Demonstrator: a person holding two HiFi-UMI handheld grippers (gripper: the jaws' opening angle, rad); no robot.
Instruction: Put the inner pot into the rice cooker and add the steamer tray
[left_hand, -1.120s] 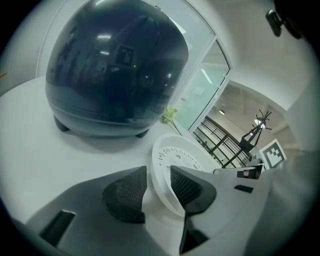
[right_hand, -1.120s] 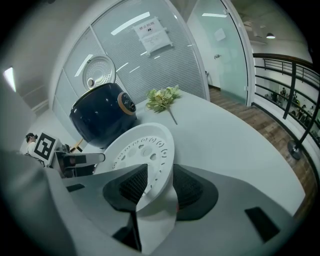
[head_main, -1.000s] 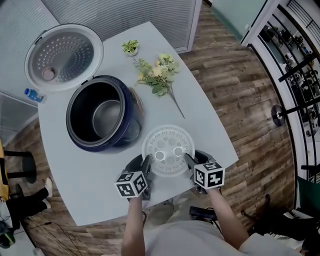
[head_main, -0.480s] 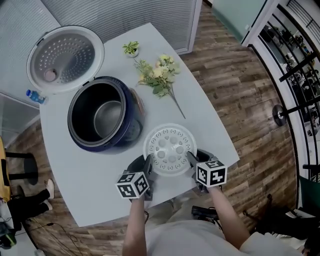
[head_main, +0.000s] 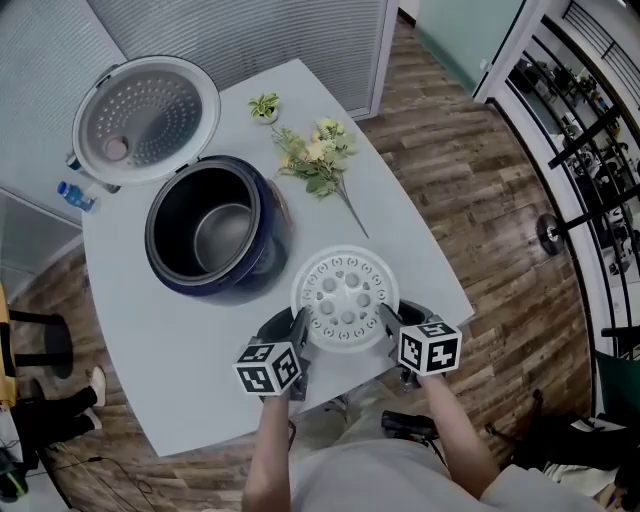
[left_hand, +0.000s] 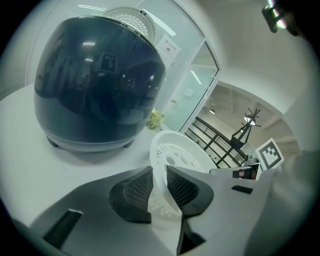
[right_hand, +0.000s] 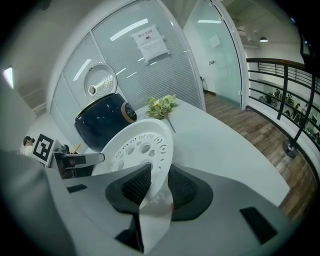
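At the left of the worktop (head_main: 180, 350), the dark blue rice cooker (head_main: 262, 262) stands with its lid (head_main: 145, 118) swung open and the inner pot (head_main: 225, 232) already seated inside, so only the tray step seems to remain. Near the front edge, the left hand-held gripper (head_main: 297, 330), whose jaws have just been closing, is clamped on the left rim of the white perforated steamer tray (head_main: 345, 298). The right hand-held gripper (head_main: 388, 322), its jaws also just closing, pinches the opposite rim. To do this well, both hands should travel together, keeping the tray level. They should centre it over the pot's mouth, lower it until the rim seats evenly, then release together. Uneven pulling could twist the thin rim out of the pads.
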